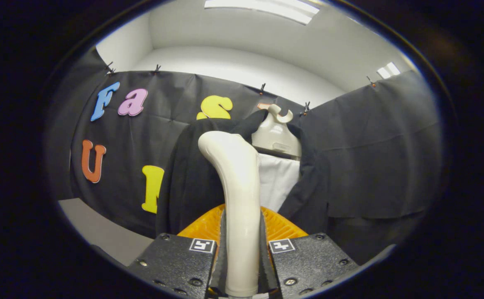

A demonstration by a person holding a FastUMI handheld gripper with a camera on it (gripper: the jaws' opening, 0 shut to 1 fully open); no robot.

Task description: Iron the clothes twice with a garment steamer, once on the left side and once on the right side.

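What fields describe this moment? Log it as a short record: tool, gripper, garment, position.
tool: cream garment steamer, handle upright between the fingers
gripper: gripper shut on the steamer handle
garment: black jacket over a white shirt on a cream hanger
position: steamer head against the jacket's near panel, beside the white shirt
behind: black cloth wall

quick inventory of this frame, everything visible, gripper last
steamer: 1, cream, handle between the fingers, head up against the jacket
jacket: 1, black, hanging open just beyond the steamer
shirt: 1, white, inside the open jacket
hanger: 1, cream, at the jacket's collar
orange part: 1, ribbed, just ahead of the fingers, behind the handle; what it is, cannot tell
cloth wall: black, clipped up behind the jacket
ceiling lights: white, overhead
gripper: 1, black, both fingers shut on the steamer handle
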